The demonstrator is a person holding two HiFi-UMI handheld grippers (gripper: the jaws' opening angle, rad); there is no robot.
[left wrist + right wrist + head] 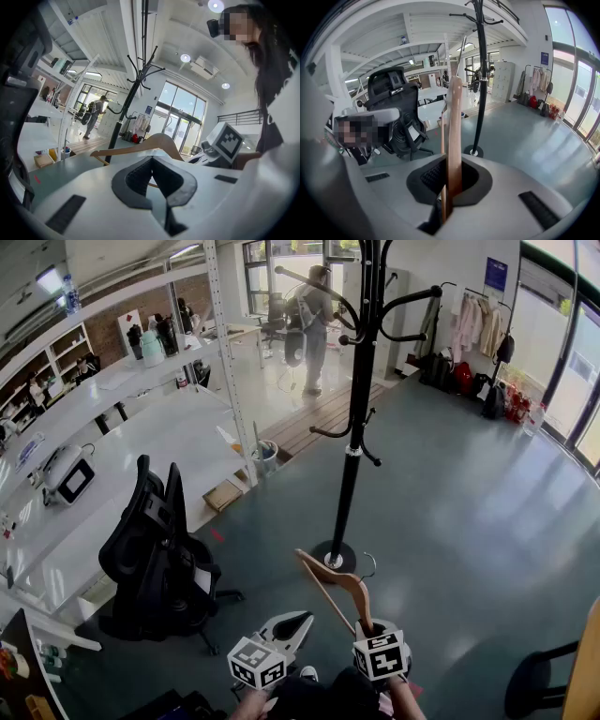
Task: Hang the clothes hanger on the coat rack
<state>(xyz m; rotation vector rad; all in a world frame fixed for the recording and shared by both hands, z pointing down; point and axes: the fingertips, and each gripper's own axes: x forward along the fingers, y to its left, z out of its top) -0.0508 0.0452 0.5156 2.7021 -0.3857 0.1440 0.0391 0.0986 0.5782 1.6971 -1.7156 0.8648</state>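
Note:
The black coat rack (360,381) stands on the grey floor ahead, its round base (335,557) just beyond the grippers and its curved hooks high up. My right gripper (367,622) is shut on one arm of a wooden clothes hanger (336,582), which rises edge-on between the jaws in the right gripper view (454,126); its metal hook points toward the rack's base. My left gripper (296,621) hangs just left of the hanger, shut with nothing in it. The left gripper view shows the hanger (140,144) beyond the jaws and the rack (129,89) further off.
A black office chair (155,554) stands close on the left beside long white desks (141,437). A person (314,324) stands far behind the rack. Clothes hang at the back right wall (469,324). A small bin (265,456) sits by a desk post.

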